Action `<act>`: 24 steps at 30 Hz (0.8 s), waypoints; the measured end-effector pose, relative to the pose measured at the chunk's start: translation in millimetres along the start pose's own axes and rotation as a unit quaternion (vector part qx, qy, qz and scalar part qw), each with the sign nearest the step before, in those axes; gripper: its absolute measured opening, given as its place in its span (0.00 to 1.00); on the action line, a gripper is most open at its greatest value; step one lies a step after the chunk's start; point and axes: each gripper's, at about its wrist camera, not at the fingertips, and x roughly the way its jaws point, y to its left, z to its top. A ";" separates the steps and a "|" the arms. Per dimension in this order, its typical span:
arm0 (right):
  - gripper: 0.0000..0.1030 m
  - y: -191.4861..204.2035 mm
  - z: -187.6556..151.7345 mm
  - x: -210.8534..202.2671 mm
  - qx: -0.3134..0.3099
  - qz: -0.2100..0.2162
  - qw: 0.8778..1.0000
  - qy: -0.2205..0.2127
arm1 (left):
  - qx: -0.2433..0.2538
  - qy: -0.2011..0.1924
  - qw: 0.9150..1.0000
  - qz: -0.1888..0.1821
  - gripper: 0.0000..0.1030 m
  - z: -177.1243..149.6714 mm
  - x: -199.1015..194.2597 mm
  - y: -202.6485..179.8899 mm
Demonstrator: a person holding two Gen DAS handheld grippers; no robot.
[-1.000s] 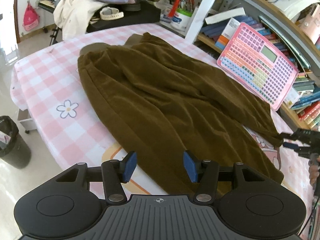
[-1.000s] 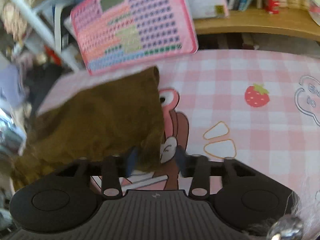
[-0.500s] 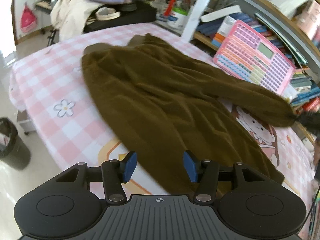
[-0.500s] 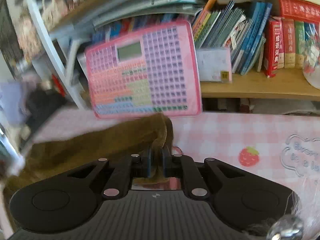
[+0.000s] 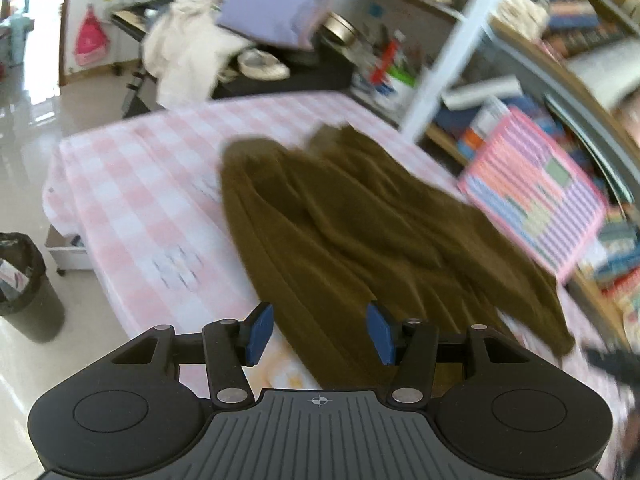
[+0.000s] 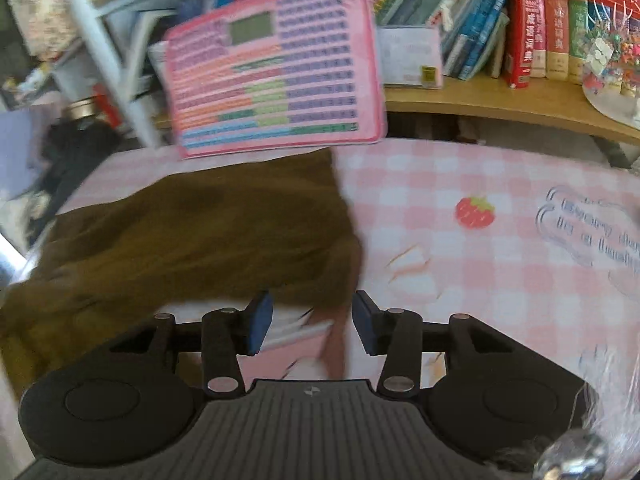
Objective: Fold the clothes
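Note:
Brown trousers (image 5: 360, 224) lie spread along the pink checked tablecloth (image 5: 132, 200), waistband far, leg ends near. My left gripper (image 5: 318, 334) is open and empty, with its fingers over the near edge of one leg. In the right wrist view the other leg end (image 6: 224, 232) lies flat on the cloth (image 6: 460, 184). My right gripper (image 6: 312, 326) is open and empty just behind that leg's hem. The right gripper shows only as a dark blur at the left view's right edge (image 5: 612, 360).
A pink toy tablet (image 5: 536, 196) (image 6: 272, 68) leans on the bookshelf (image 6: 500, 96) beside the table. A heap of clothes (image 5: 188, 48) sits on a black stand beyond the far end. A black bin (image 5: 24, 284) stands on the floor at left.
My right gripper was shut on the trouser leg end and held it up; now it has opened and the leg end lies on the table. The left gripper stayed open and shifted slightly.

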 end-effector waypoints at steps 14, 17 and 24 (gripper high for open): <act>0.41 73.9 -124.8 -60.0 0.035 -0.058 0.996 0.055 | -0.164 0.036 0.985 -0.044 0.65 77.4 82.3 89.1; 0.42 80.7 -142.4 -66.1 0.062 -0.088 0.992 0.058 | -0.195 0.064 0.976 -0.072 0.66 83.7 102.8 95.4; 0.36 104.7 -168.1 -71.7 0.088 -0.149 0.984 0.045 | -0.272 0.110 0.946 -0.141 0.13 97.7 143.7 106.1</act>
